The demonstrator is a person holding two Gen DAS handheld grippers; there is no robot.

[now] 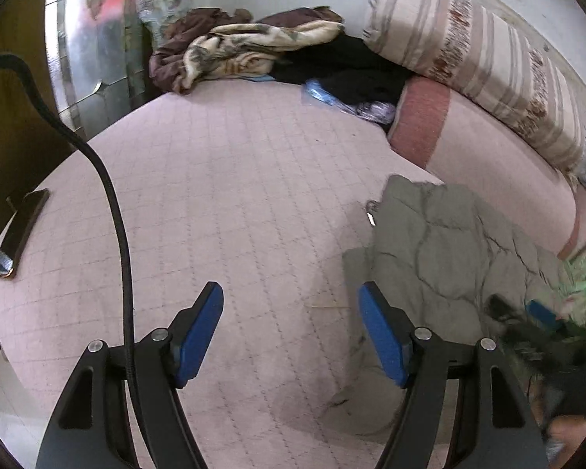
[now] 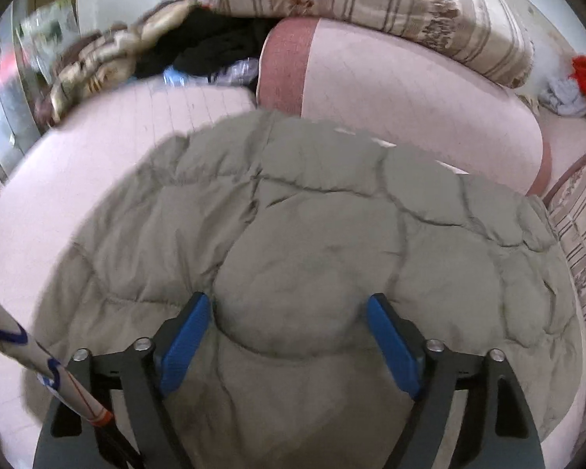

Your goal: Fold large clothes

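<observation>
A grey-green quilted puffer jacket point(image 2: 312, 234) lies in a folded bundle on the pink quilted bed point(image 1: 222, 179). In the left wrist view the jacket point(image 1: 441, 242) lies to the right of my left gripper point(image 1: 291, 305), which is open and empty above bare bedding. My right gripper point(image 2: 289, 312) is open, its blue fingers either side of a puffy bulge of the jacket, low over it. The right gripper's blue pad point(image 1: 541, 312) shows blurred at the right edge of the left wrist view.
A pile of blankets and dark clothes point(image 1: 254, 51) lies at the far end of the bed. A striped bolster point(image 1: 480, 62) and a pink cushion point(image 2: 402, 90) lie along the right. A dark phone point(image 1: 19, 230) lies at the left edge. A black cable point(image 1: 113, 203) hangs across.
</observation>
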